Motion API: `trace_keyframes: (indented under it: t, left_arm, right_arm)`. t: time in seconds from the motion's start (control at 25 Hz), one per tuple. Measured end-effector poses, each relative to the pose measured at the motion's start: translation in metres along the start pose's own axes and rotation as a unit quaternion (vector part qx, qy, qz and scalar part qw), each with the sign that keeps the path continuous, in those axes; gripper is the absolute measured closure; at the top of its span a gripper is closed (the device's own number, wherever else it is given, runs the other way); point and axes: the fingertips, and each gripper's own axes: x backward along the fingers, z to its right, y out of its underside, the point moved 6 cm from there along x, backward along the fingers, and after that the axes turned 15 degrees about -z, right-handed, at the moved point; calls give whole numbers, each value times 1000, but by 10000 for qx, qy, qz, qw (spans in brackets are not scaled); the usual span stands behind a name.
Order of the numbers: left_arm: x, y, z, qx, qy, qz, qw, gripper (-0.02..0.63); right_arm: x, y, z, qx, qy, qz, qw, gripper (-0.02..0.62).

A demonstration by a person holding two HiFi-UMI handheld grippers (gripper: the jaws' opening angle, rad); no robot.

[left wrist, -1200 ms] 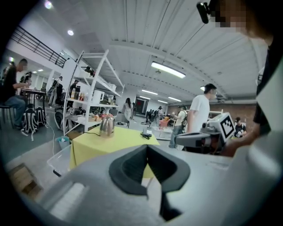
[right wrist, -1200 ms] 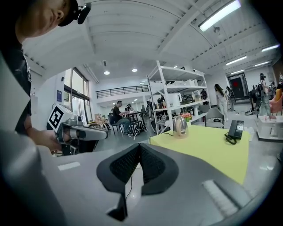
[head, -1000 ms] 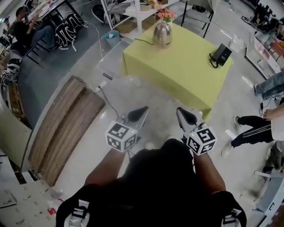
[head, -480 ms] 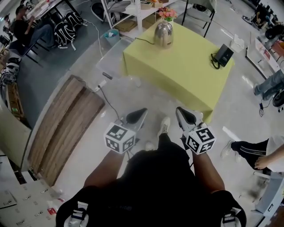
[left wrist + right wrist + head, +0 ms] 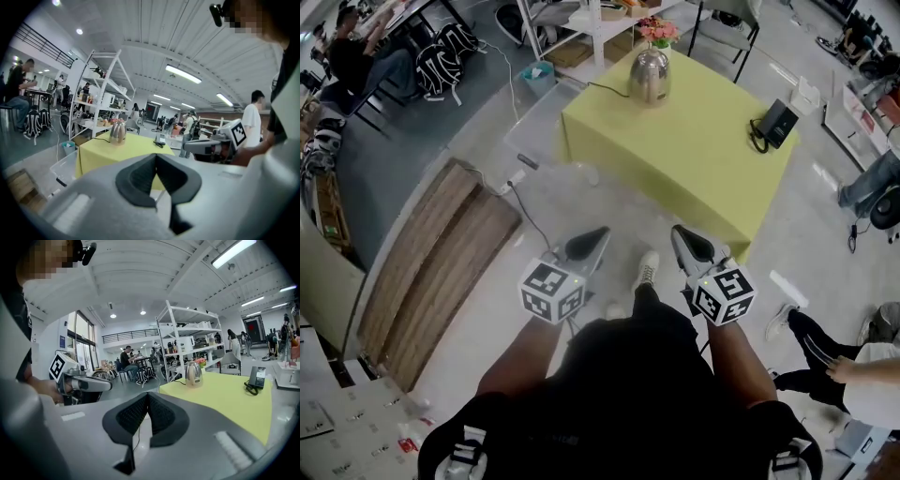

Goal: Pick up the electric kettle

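Holding left claw [image 5: 589, 242] and right claw [image 5: 694, 246] clenched, empty, well apart from kettle [image 5: 649, 75] at far corner of tabletop [image 5: 694, 150]; needing one opened before closing in.

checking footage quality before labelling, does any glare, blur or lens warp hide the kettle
Head view: fisheye bends the edges; kettle small, sharp, shiny. Left gripper view: dark vignette, left claw slightly soft, kettle clear. Right gripper view: same vignette, bright ceiling lamps, kettle unhidden.
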Motion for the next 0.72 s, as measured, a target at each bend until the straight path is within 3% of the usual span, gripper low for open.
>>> trace_keyframes:
  t: [0.32, 0.72]
  left_arm:
    - [-22, -12, -15, 175, 132, -50, 9997, 604]
    - [-58, -41, -40, 3, 27, -167, 9999, 604]
  right_arm:
    - [-16, -9, 23, -44, -31, -21, 10000, 591]
    - [-40, -29, 64, -174, -34, -31, 9998, 591]
